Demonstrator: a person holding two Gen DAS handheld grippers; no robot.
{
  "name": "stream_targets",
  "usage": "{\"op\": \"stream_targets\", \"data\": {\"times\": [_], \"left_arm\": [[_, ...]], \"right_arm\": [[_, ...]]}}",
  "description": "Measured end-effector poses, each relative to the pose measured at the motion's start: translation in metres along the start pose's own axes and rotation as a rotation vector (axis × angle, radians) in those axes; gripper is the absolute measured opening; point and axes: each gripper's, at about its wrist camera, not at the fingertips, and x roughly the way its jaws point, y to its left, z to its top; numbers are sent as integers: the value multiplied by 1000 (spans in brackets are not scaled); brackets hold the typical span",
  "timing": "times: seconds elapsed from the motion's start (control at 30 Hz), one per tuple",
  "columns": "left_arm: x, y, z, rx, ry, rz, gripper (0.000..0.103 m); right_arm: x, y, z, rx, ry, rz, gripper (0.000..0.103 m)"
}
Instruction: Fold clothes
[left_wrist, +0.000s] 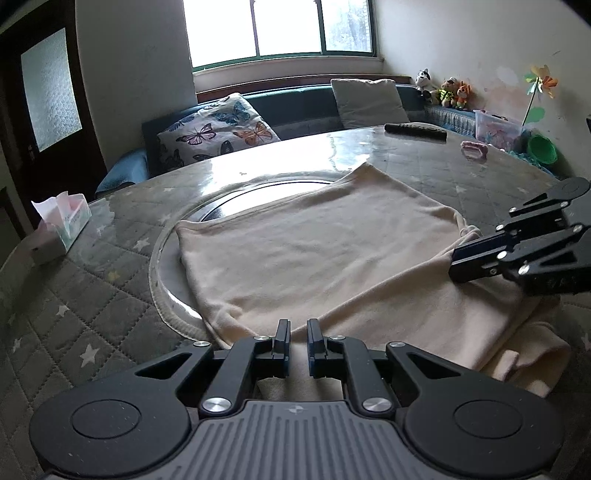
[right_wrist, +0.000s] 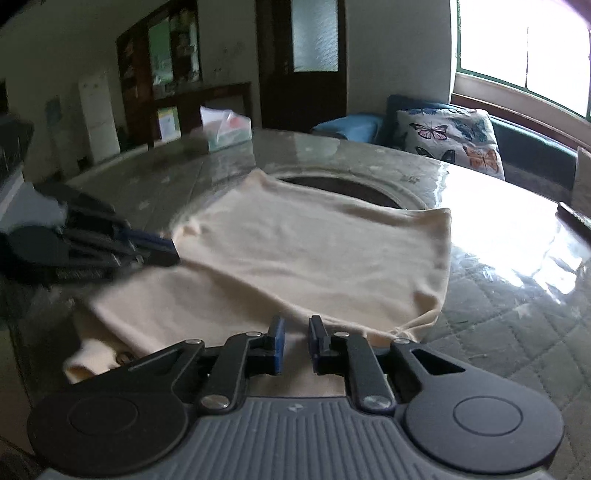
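Two views: we take the left wrist first, then the right wrist.

Left wrist, garment: the cream soft knitted garment (left_wrist: 317, 251) lies flat on the round table with a grey quilted star cover under clear plastic (left_wrist: 92, 295), partly over the glass turntable ring (left_wrist: 207, 199). We judge it is spread flat so that its edges can be found and folded.

Left wrist, own jaws: the left gripper (left_wrist: 298, 334) stands at the near hem with its fingers parted by a narrow gap; cloth lies under them, but we see none pinched between them.

Left wrist, other tool: the right gripper (left_wrist: 456, 264) touches the garment's right edge near the collar. We cannot tell from here whether it is parted or clenched.

Left wrist, surroundings: a white tissue box (left_wrist: 61, 225) and a black remote control (left_wrist: 415, 132) stay well apart from the cloth.

Right wrist, garment: the same garment (right_wrist: 314, 251) shows a folded upper layer over a lower one, with a sleeve cuff (right_wrist: 86, 360) out at the near left.

Right wrist, own jaws: the right gripper (right_wrist: 296, 336) is released, a small gap between its blue pads (right_wrist: 279, 343), at the near edge.

Right wrist, other tool: the left gripper (right_wrist: 162, 251) is blurred at the far corner.

Judgement: we think both tools are placed on neighbouring edges to lift them together for the next fold.
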Motion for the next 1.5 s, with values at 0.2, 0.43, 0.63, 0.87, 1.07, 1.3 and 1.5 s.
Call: {"op": "stream_targets", "data": {"times": [0.2,0.43,0.63,0.87,1.07,1.3,1.5], "left_arm": [[1,1,-1,-7,0,0,11],[-16,-11,0,36,-27,-14,14],[-33,-32,-15,111,-34,-55,24],[-48,-38,-33,158,-25,-46,31],[-62,-38,-40,183,-25,-39,33],[-78,-49,-52,281,-36,-55,36],[-75,-64,-56,359,-61,-71,42]], "right_arm": [[-7,-8,-4,13,-3,-60,13],[-28,-2,-5,-18,-15,-26,20],[-39,0,-19,-21,19,-1,20],[-58,4,-29,-48,5,-13,20],[-56,3,-36,-41,16,-15,20],[-62,-1,-38,-17,8,-4,20],[-67,-5,-38,-7,13,-3,20]]}}
